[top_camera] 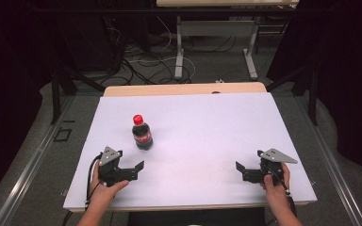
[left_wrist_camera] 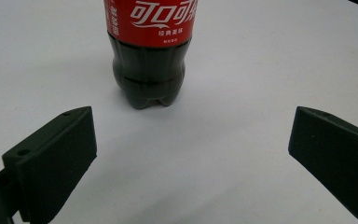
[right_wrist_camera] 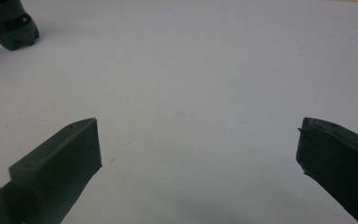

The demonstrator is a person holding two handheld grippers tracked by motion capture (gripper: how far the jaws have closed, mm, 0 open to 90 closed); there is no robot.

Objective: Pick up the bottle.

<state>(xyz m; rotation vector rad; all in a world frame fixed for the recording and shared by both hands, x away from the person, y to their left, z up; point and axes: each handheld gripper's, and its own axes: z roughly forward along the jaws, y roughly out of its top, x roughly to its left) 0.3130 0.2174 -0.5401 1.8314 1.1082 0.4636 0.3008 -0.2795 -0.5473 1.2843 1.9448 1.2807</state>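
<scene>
A small cola bottle [top_camera: 142, 133] with a red cap and red label stands upright on the white table top [top_camera: 217, 122], left of centre. My left gripper [top_camera: 122, 161] rests near the front left, a short way in front of the bottle, and stands open. In the left gripper view the bottle [left_wrist_camera: 149, 70] is straight ahead, beyond the tips of the left gripper [left_wrist_camera: 192, 121], with bare table between the jaws. My right gripper [top_camera: 250, 161] is open at the front right, far from the bottle. In the right gripper view the bottle's base [right_wrist_camera: 9, 28] sits at the top left, well beyond the right gripper [right_wrist_camera: 196, 128].
A wooden strip [top_camera: 184, 89] edges the table's far side. Beyond it lie floor cables [top_camera: 141, 66] and the legs of another table [top_camera: 179, 52]. Dark curtains stand at both sides. A hand holds each gripper at the front edge.
</scene>
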